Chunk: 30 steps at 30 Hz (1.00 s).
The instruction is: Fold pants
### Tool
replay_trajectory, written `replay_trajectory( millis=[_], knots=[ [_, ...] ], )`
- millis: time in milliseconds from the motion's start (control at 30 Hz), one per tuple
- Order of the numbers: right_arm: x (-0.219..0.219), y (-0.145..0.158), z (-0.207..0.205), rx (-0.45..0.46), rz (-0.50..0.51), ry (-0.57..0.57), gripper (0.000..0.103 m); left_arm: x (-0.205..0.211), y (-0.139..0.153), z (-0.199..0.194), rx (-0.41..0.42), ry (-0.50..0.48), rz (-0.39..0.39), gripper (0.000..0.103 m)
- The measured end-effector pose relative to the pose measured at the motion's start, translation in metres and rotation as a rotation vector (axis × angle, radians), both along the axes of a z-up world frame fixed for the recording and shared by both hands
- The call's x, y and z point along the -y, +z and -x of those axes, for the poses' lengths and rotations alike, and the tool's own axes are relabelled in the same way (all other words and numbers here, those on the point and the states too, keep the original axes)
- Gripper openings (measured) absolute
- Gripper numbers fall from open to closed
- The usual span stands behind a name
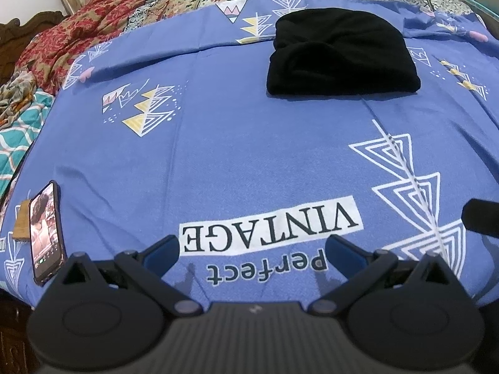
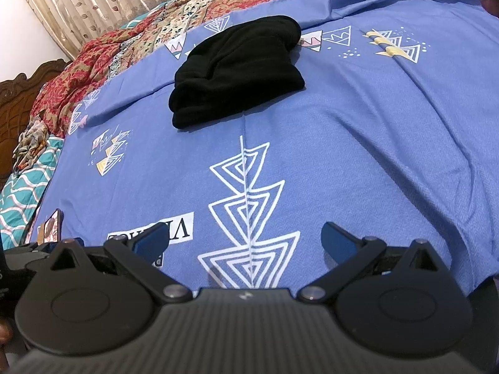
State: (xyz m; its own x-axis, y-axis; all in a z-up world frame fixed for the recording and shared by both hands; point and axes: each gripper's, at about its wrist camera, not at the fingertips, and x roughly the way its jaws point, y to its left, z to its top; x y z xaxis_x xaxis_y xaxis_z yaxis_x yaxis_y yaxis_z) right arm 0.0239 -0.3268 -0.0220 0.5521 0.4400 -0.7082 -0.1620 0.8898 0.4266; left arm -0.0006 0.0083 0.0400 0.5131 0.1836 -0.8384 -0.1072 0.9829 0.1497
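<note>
Bare blue sheet (image 1: 249,155) lies open up to the folded black pants (image 1: 341,53); a phone (image 1: 46,230) sits at its left edge.

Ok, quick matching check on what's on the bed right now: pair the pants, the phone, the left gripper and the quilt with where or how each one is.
Things:
1. black pants
2. phone
3. left gripper
4. red floral quilt

States:
A. open, holding nothing
B. bunched at the far left edge of the blue sheet
C. folded into a compact bundle
D. screen lit, near left

Pairs: 1-C, 2-D, 3-A, 4-B
</note>
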Motion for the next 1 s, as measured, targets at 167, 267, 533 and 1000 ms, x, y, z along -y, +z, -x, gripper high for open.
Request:
replay_trajectory(
  millis=[167, 267, 533, 1000],
  knots=[
    [-0.0016, 0.0014, -0.0006, 0.001, 0.007, 0.006, 0.103, -0.0012, 0.0018, 0.0015, 0.009, -0.007, 0.005, 0.103],
    [-0.0024, 0.0022, -0.0006, 0.004, 0.010, 0.011, 0.103, -0.0013, 0.0019, 0.0018, 0.009, -0.007, 0.006, 0.103],
    [-0.0022, 0.0025, -0.0012, 0.005, 0.011, 0.012, 0.103, 0.0007, 0.0029, 0.0023, 0.010, -0.021, 0.001, 0.103],
    [-0.0014, 0.0015, -0.0018, -0.005, 0.004, 0.007, 0.103, 0.0025, -0.0012, -0.0004, -0.012, -0.026, -0.005, 0.103]
  ],
)
